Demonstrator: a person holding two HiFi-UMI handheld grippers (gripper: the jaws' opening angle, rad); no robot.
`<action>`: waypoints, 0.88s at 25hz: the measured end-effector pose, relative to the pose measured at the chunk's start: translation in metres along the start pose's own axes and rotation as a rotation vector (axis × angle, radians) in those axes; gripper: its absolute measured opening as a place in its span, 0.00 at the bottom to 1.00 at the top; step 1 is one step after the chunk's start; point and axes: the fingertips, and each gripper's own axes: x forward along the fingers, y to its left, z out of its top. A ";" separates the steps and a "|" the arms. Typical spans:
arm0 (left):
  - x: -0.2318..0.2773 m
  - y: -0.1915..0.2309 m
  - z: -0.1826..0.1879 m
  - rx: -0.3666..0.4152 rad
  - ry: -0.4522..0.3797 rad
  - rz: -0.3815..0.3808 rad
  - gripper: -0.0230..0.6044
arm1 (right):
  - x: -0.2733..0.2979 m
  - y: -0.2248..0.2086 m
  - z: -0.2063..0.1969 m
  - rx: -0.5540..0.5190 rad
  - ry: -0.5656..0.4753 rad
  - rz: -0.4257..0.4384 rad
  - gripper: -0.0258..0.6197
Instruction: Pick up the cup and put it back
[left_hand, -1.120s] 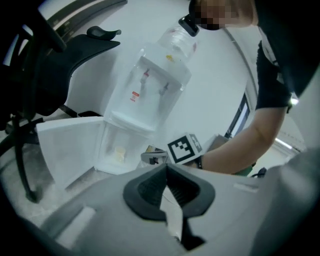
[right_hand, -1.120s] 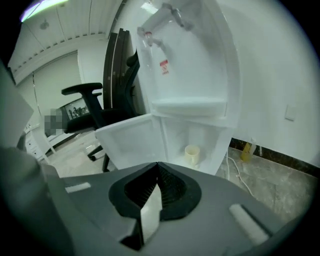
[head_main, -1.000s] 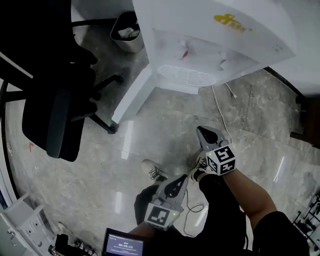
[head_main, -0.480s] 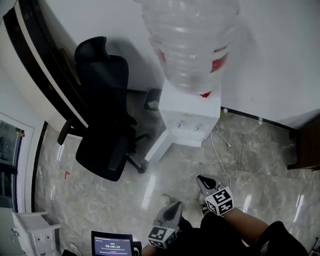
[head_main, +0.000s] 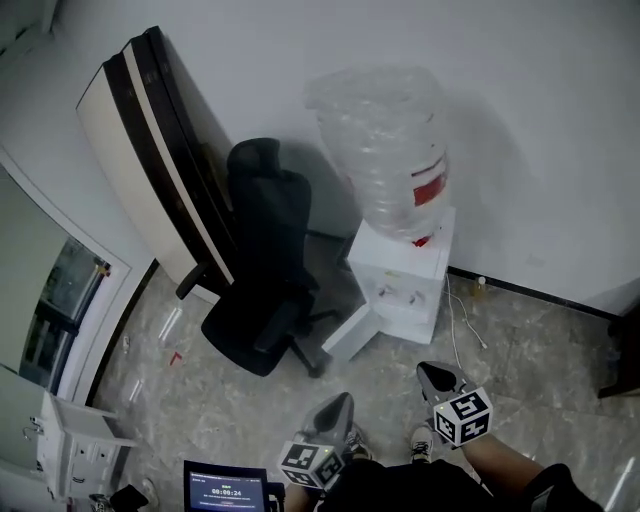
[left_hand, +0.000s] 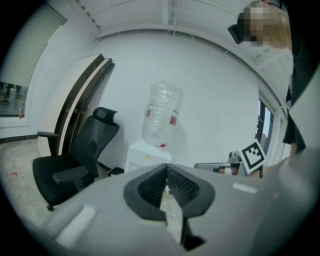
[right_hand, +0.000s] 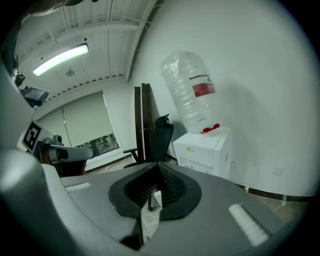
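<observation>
In front of the person: a white floor-standing water dispenser (head_main: 400, 290) with a clear plastic bottle (head_main: 385, 150) upturned on top, against the white wall.
Cup: not visible in any view. It may sit at the dispenser's tap recess, but that part is too small to tell.
Left gripper (head_main: 343, 402): jaws pressed together with nothing between them, held low by the person's legs.
Right gripper (head_main: 430, 372): likewise clenched and empty, its tip nearer the dispenser than the left's.
Bearing: the dispenser lies ahead and slightly left of the right gripper, well apart. A step forward is probably needed before any reach.
In the way: a black mesh office chair (head_main: 262, 300) just left of the dispenser, and a white cable (head_main: 455, 320) trailing on the floor at its right.
Elsewhere: dark-and-cream boards (head_main: 150, 150) lean on the wall behind the chair.
</observation>
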 end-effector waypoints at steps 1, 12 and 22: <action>-0.002 -0.007 0.004 0.017 -0.001 -0.007 0.04 | -0.005 0.002 0.003 0.005 -0.006 0.001 0.05; -0.043 -0.026 0.009 0.065 -0.030 -0.142 0.04 | -0.048 0.072 0.022 0.016 -0.114 -0.025 0.05; -0.150 0.029 -0.014 0.116 0.021 -0.288 0.04 | -0.068 0.217 -0.016 0.014 -0.156 -0.196 0.05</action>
